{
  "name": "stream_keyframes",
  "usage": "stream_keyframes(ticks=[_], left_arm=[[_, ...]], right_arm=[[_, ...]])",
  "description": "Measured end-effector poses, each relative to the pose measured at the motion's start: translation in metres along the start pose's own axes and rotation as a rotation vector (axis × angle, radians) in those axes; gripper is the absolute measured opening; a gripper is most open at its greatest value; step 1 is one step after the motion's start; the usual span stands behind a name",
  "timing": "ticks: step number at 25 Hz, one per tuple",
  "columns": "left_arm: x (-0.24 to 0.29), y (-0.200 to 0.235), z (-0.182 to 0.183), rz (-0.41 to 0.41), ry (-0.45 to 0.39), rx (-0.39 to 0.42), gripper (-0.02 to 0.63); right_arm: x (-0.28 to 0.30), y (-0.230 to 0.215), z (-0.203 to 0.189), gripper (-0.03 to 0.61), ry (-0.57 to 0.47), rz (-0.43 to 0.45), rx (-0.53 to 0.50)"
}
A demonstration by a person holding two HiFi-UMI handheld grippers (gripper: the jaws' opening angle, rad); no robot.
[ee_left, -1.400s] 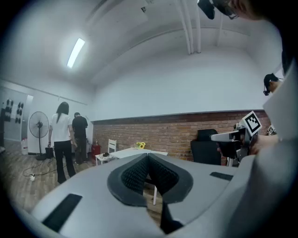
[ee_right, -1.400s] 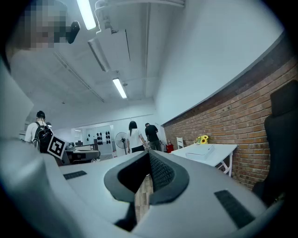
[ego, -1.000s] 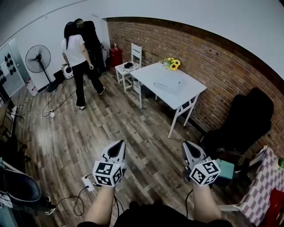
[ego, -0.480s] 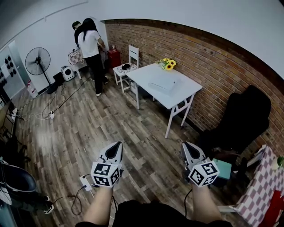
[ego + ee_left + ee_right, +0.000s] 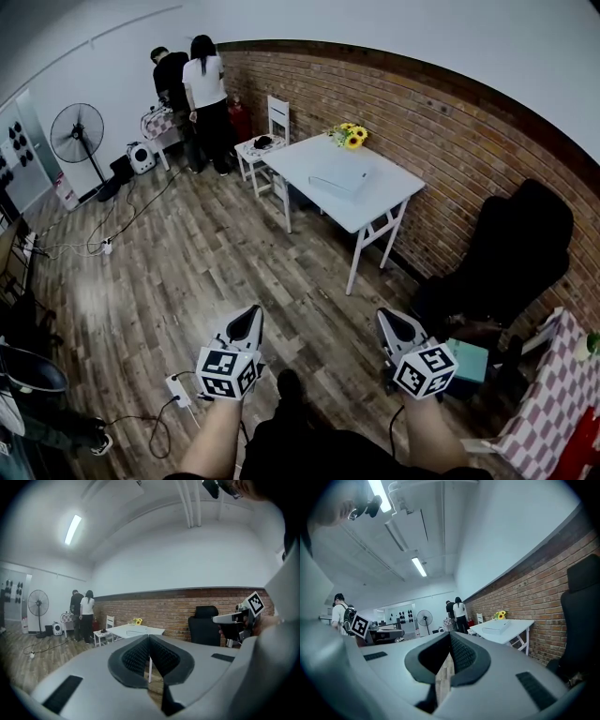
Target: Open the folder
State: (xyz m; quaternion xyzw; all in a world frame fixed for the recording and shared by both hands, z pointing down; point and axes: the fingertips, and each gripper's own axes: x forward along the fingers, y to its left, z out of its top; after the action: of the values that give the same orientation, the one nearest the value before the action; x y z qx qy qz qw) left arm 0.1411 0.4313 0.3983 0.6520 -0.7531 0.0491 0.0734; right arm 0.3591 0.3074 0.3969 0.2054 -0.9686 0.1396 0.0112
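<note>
A flat white folder (image 5: 339,176) lies shut on the white table (image 5: 398,192) by the brick wall, far ahead of both grippers. My left gripper (image 5: 251,317) is held over the wooden floor, jaws shut and empty. The right gripper (image 5: 384,319) hangs beside it at the same height, also shut with nothing in it. In the left gripper view the closed pads (image 5: 149,637) point toward the table (image 5: 136,630). Past the right gripper (image 5: 450,634) in its own view, the folder (image 5: 497,626) shows small on the table (image 5: 520,624).
Sunflowers (image 5: 353,136) stand at the table's far end, a white chair (image 5: 267,141) behind it. A black armchair (image 5: 511,253) sits at the right wall. Two people (image 5: 192,94) stand at the back, near a fan (image 5: 80,127). A power strip (image 5: 178,386) and cables lie on the floor.
Both grippers sit slightly lower in the head view, and the table has drawn a little nearer. The person in white walked from the open floor to the back wall.
</note>
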Motion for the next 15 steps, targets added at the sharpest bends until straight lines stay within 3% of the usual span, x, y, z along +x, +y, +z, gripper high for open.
stream_keyframes(ticks=[7, 15], left_arm=[[0.06, 0.029, 0.0, -0.015, 0.003, -0.016, 0.018], [0.15, 0.09, 0.006, -0.05, 0.023, -0.013, 0.018]], right_arm=[[0.051, -0.032, 0.003, 0.014, 0.022, -0.018, 0.004], [0.148, -0.068, 0.007, 0.014, 0.058, -0.043, 0.023]])
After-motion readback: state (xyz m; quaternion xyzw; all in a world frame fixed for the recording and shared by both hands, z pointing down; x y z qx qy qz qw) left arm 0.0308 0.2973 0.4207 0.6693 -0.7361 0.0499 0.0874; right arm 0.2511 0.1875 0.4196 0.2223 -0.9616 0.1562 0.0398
